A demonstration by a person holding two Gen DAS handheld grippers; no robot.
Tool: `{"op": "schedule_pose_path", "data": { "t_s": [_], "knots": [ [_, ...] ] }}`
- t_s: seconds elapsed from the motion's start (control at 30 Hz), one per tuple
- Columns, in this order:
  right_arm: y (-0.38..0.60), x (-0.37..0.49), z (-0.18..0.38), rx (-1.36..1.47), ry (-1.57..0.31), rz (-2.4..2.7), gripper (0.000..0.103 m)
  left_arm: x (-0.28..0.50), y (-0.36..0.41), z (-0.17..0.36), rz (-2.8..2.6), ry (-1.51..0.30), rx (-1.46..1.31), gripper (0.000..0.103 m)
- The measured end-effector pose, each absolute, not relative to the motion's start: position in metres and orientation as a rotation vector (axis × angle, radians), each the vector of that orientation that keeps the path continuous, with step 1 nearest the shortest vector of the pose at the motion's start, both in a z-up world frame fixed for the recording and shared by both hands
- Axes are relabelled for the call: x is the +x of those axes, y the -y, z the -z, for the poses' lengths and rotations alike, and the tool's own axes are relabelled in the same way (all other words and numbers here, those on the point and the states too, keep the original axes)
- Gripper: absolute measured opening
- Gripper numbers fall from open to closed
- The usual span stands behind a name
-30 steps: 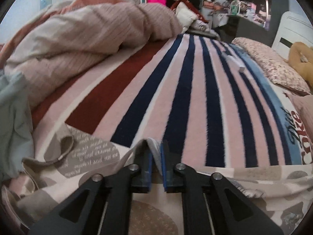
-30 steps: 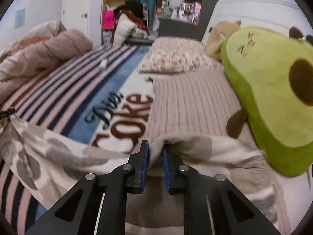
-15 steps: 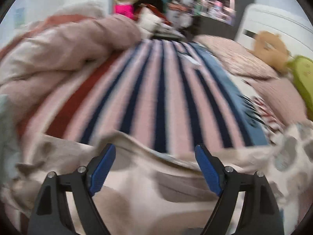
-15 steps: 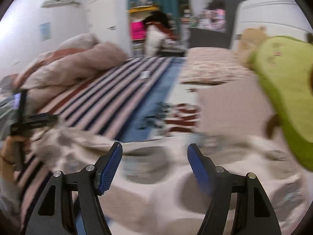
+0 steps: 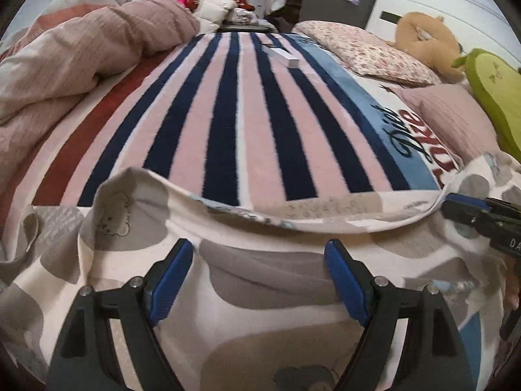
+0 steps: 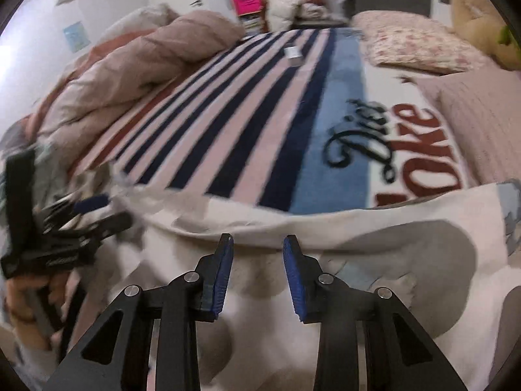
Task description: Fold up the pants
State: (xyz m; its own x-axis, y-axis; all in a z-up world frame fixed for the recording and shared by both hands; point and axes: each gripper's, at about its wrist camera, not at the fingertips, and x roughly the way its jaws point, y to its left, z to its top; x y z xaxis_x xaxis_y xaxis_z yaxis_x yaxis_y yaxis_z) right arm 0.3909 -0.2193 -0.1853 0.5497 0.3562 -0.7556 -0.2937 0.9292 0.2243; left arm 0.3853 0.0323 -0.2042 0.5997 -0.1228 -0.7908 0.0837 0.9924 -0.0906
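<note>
The pants (image 5: 267, 280) are cream with grey patches and lie folded across the near part of the striped blanket (image 5: 228, 114); they also show in the right wrist view (image 6: 374, 247). My left gripper (image 5: 259, 257) is open and empty just above the pants, near the folded edge. My right gripper (image 6: 258, 254) is open and empty above the pants too. The right gripper also shows at the right edge of the left wrist view (image 5: 482, 218). The left gripper appears blurred at the left of the right wrist view (image 6: 65, 228).
A bunched pink duvet (image 5: 81, 52) lies at the left. A floral pillow (image 5: 361, 49), a pink pillow (image 5: 456, 114), a green avocado plush (image 5: 495, 91) and a tan plush (image 5: 423, 39) lie at the right. A small white object (image 5: 283, 57) rests far on the blanket.
Both grippers were shut on the pants edge a second ago. They have opened, let go, and drawn back; the pants now lie folded on the blanket.
</note>
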Motion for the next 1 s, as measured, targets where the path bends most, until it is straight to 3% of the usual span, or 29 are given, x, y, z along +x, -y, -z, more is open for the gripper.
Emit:
{"op": "schedule_pose_path", "data": {
  "t_s": [0.33,0.67,0.77,0.9,0.97,1.0],
  "knots": [
    [0.233,0.391,0.185,0.093,-0.902,-0.384,0.029,0.405,-0.057,0.215,0.015,-0.832,-0.241,0.08],
    [0.233,0.388,0.183,0.111,-0.878,-0.376,0.03,0.413,-0.059,0.207,-0.005,-0.826,-0.204,0.08],
    [0.245,0.369,0.156,0.149,-0.801,-0.397,0.048,0.402,-0.055,0.194,0.028,-0.801,-0.209,0.08],
    [0.279,0.337,0.109,0.15,-0.676,-0.308,0.052,0.392,-0.046,0.175,0.023,-0.766,-0.155,0.08],
    [0.303,0.316,0.086,0.143,-0.637,-0.239,0.063,0.387,-0.043,0.165,0.028,-0.754,-0.115,0.08],
    [0.313,0.307,0.078,0.137,-0.624,-0.213,0.064,0.386,-0.042,0.162,0.028,-0.752,-0.106,0.081]
  ]
}}
